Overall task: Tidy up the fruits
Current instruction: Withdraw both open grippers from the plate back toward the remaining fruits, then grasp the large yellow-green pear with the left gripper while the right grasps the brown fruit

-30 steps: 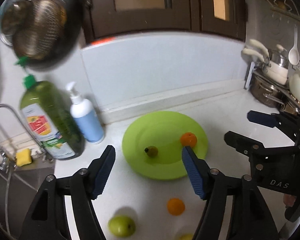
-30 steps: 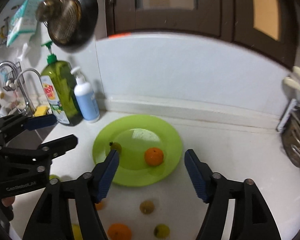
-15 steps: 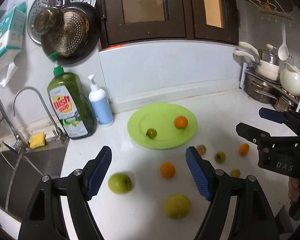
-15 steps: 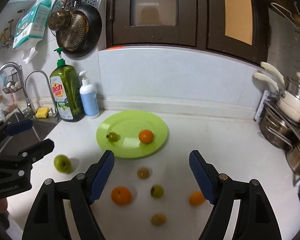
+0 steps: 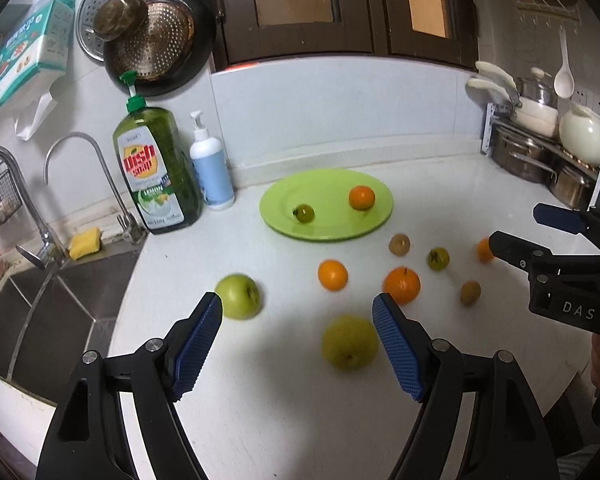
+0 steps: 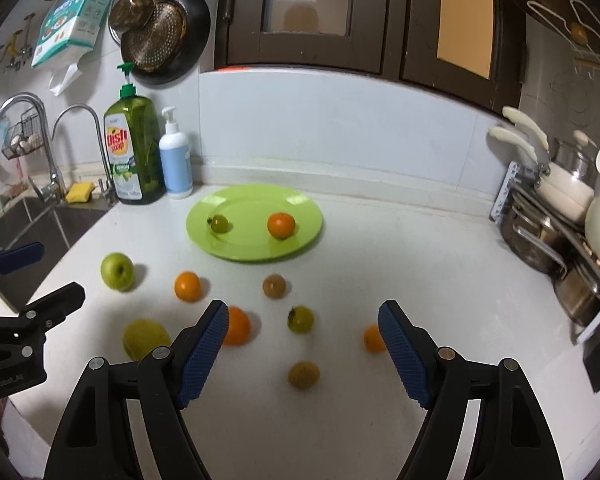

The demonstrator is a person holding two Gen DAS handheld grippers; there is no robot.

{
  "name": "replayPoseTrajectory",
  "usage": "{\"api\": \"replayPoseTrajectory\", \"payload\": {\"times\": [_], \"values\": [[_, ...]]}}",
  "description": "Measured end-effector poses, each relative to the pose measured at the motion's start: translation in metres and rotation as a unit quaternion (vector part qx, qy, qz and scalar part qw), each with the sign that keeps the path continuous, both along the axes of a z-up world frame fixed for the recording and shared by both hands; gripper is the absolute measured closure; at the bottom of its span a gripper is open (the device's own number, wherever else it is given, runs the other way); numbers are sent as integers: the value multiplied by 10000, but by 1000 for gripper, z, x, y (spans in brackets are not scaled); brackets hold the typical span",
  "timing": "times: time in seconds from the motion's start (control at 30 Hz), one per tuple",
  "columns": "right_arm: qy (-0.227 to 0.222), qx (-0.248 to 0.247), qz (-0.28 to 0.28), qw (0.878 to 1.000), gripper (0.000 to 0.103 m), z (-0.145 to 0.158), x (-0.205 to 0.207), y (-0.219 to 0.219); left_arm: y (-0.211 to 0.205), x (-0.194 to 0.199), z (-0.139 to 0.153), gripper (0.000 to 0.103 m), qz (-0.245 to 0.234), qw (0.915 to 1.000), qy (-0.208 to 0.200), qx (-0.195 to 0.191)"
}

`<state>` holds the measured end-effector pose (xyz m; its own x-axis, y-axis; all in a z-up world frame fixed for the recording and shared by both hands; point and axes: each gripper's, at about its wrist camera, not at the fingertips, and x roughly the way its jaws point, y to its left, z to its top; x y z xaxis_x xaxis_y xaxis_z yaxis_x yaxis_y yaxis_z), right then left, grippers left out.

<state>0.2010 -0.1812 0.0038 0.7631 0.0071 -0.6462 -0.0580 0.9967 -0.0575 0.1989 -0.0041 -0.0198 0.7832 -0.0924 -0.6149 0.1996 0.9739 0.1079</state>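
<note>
A green plate (image 5: pixel 328 184) (image 6: pixel 256 200) at the back of the white counter holds an orange (image 5: pixel 361 197) (image 6: pixel 281 225) and a small green fruit (image 5: pixel 304 213) (image 6: pixel 219 224). Several fruits lie loose in front of it: a green apple (image 5: pixel 239 295) (image 6: pixel 117 271), a yellow-green pear (image 5: pixel 350 347) (image 6: pixel 146 338), oranges (image 5: pixel 332 275) (image 6: pixel 236 331) and small brown fruits (image 5: pixel 399 244) (image 6: pixel 303 374). My left gripper (image 5: pixel 298 352) is open and empty above the pear. My right gripper (image 6: pixel 302 352) is open and empty above the small fruits.
Dish soap bottle (image 5: pixel 156 172) (image 6: pixel 132 152) and a blue pump bottle (image 5: pixel 212 172) (image 6: pixel 176 164) stand left of the plate. A sink (image 5: pixel 40 300) with taps is at the left. Pots on a rack (image 5: pixel 540 148) (image 6: pixel 560 232) are at the right.
Both grippers have pulled back and up from the plate. More of the counter and the loose fruits have come into view. Both stay open.
</note>
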Motion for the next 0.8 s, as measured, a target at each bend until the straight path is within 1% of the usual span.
{"api": "replayPoseTrajectory", "payload": {"times": [0.3, 0.5, 0.63, 0.8], "values": [[513, 144, 12, 9986, 25, -39, -1, -10, -9, 1, -38, 25, -21, 9990, 445, -21], [819, 271, -19, 9963, 26, -62, 5, -20, -20, 9, -60, 25, -40, 9977, 678, 75], [968, 385, 19, 9946, 35, -74, 10, -23, -25, 15, -69, 26, -78, 9970, 767, 56], [1105, 544, 78, 9924, 43, -84, 19, -25, -28, 25, -77, 26, -41, 9963, 863, 3]]}}
